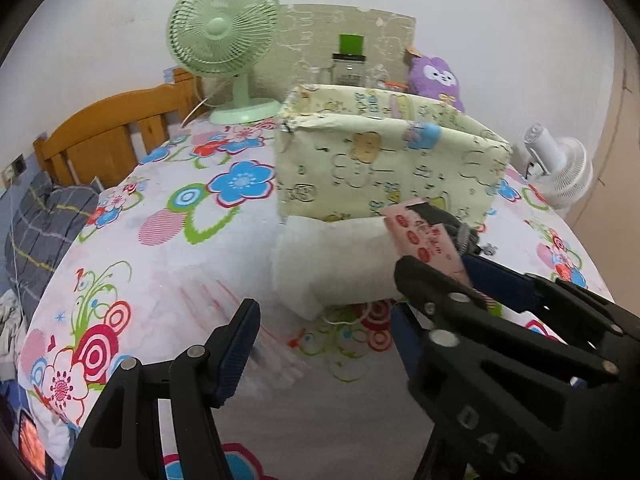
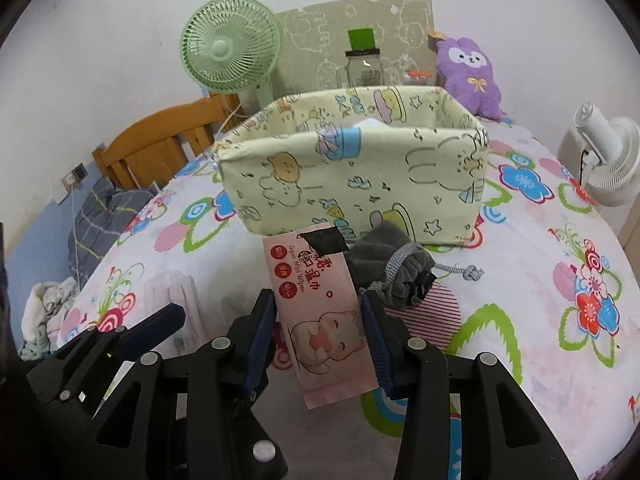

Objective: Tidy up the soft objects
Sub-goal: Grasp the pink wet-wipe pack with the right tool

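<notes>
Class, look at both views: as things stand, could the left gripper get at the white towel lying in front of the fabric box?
Probably yes. The left gripper is open and points at the white towel, with only bedspread between. The right gripper, shut on the wipes pack, crowds the towel's right end, so the left end looks easier.

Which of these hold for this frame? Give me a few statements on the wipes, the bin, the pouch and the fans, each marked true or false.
1. The right gripper has the pink wipes pack between its fingers. True.
2. The wipes pack is already inside the fabric bin. False: it is in front of the bin, outside it.
3. The grey pouch lies on the bedspread in front of the bin. True.
4. The left gripper holds the pouch. False: nothing is between its fingers.
5. The green fan stands behind the bin. True.
</notes>
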The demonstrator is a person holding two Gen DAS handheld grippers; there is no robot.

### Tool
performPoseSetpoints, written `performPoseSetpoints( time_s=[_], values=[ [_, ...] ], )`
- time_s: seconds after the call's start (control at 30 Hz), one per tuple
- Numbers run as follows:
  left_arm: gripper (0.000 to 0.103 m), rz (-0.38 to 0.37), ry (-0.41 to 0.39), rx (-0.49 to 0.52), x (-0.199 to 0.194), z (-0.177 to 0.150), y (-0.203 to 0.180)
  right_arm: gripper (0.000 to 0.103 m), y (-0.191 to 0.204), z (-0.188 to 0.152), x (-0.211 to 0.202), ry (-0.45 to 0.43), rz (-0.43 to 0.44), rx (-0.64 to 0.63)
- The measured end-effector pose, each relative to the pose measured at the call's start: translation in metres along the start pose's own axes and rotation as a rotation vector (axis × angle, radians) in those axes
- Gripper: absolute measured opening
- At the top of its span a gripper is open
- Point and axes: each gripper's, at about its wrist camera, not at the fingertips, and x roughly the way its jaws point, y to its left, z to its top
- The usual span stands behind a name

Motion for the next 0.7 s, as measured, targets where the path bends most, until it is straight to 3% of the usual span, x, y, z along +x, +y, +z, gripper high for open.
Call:
performPoseSetpoints(
  time_s=[0.53, 0.7],
  values=[
    [0.066, 0.059, 0.048, -0.067, 0.02, 0.01, 0.032, 0.048, 0.024, 0.014, 0.013, -0.003, -0.017, -0.023],
    [0.066, 0.082, 0.038, -0.052, 0.021, 0.006, 0.033, 0.048, 0.025, 0.012, 0.027, 0.04, -0.02, -0.016]
  ],
)
